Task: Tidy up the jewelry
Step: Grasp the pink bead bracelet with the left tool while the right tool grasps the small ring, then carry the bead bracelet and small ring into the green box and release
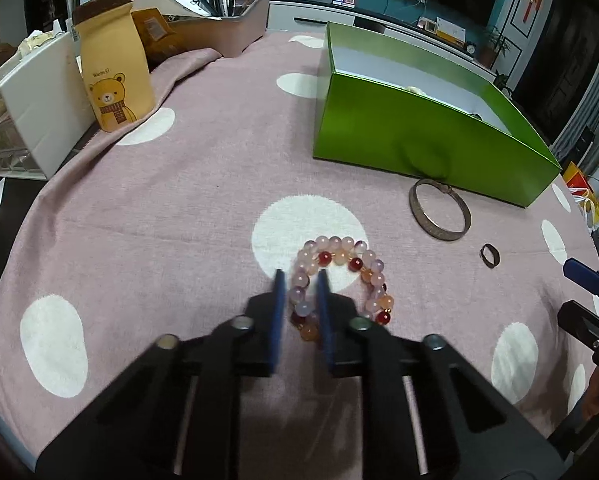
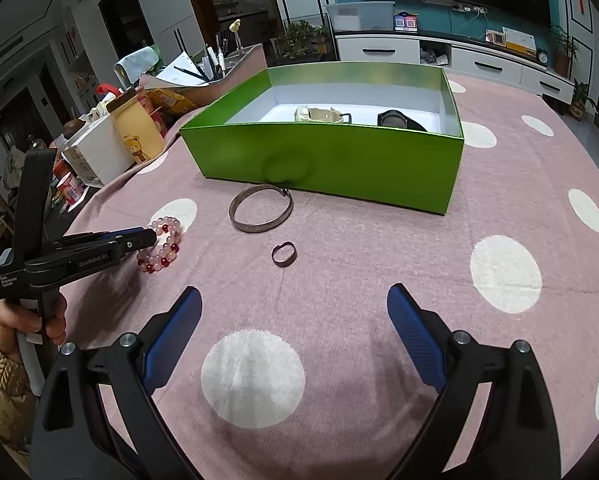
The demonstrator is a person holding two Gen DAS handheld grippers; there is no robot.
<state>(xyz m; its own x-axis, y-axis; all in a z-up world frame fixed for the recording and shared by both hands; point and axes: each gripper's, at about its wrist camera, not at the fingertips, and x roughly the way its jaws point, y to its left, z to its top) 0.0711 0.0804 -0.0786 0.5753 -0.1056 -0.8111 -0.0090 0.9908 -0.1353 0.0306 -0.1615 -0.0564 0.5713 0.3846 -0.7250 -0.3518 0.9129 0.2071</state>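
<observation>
A bracelet of pink, white and red beads [image 1: 339, 258] lies on the pink dotted cloth. My left gripper [image 1: 301, 280] is shut on its near-left side, with beads pinched between the blue pads; the right wrist view shows the same grip on the bead bracelet [image 2: 167, 246] by the left gripper [image 2: 152, 236]. A metal bangle [image 2: 259, 227] rests just in front of the green box [image 2: 339, 160], with a small dark ring [image 2: 276, 258] nearer to me. My right gripper [image 2: 294, 292] hovers open over bare cloth, short of the ring. Inside the box are a cream watch [image 2: 319, 115] and a black watch [image 2: 399, 120].
Along the table's left side stand a yellow bear pouch [image 1: 111, 76], a white drawer unit [image 1: 39, 120] and a desk organizer with pens [image 1: 219, 28]. A hand [image 2: 27, 320] grips the left tool's handle. The table edge curves close on the right.
</observation>
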